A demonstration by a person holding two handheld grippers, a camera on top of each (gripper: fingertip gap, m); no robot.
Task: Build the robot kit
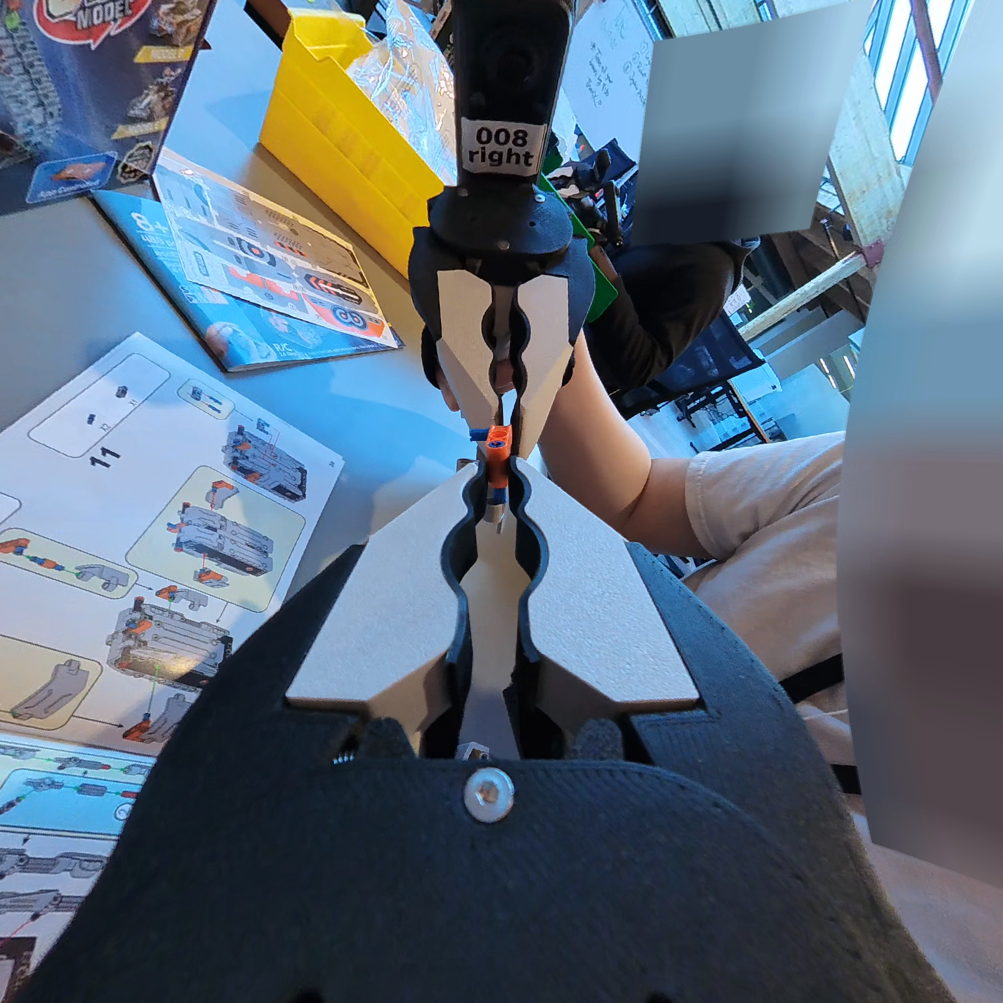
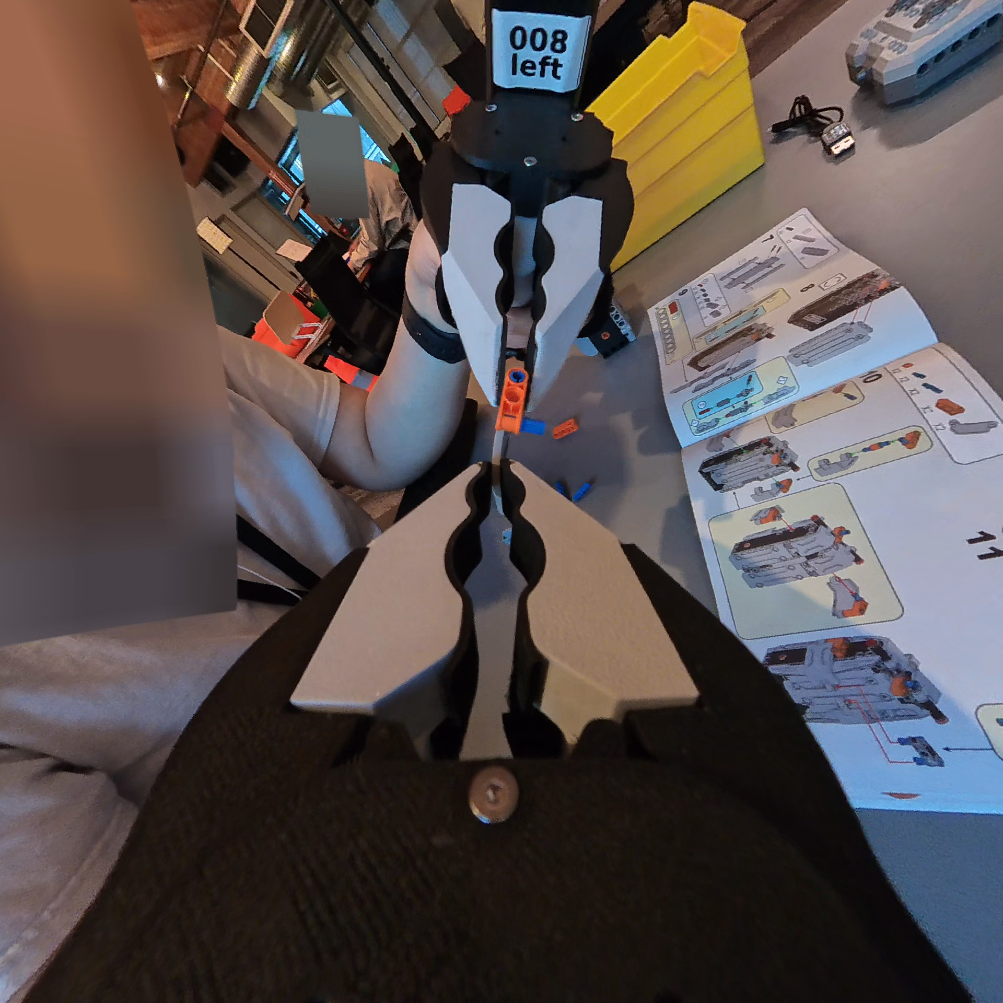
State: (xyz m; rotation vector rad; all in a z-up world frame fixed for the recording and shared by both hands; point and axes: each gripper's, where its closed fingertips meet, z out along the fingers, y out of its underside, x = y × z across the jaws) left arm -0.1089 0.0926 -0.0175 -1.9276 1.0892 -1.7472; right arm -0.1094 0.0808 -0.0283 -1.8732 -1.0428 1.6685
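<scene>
My left gripper (image 1: 496, 468) is shut on a small orange connector (image 1: 497, 453) that carries blue pins, held above the grey table (image 1: 369, 401). My right gripper (image 2: 496, 465) faces it tip to tip and is shut on a thin grey piece (image 2: 499, 491) that reaches up to the orange connector's (image 2: 512, 401) lower end. A blue pin (image 2: 534, 426) sticks out sideways from the connector. In the left wrist view the right gripper (image 1: 507, 426) comes down from the top; in the right wrist view the left gripper (image 2: 513, 399) does the same. Whether the two pieces are joined is hidden.
An open instruction booklet (image 1: 163, 515) (image 2: 814, 488) lies beside the grippers. A yellow bin (image 1: 347, 135) (image 2: 689, 125) stands behind. A loose orange piece (image 2: 565, 427) and blue pins (image 2: 575, 488) lie on the table. A USB cable (image 2: 814, 127), a grey model (image 2: 922, 43) and a box (image 1: 81, 81) lie farther off.
</scene>
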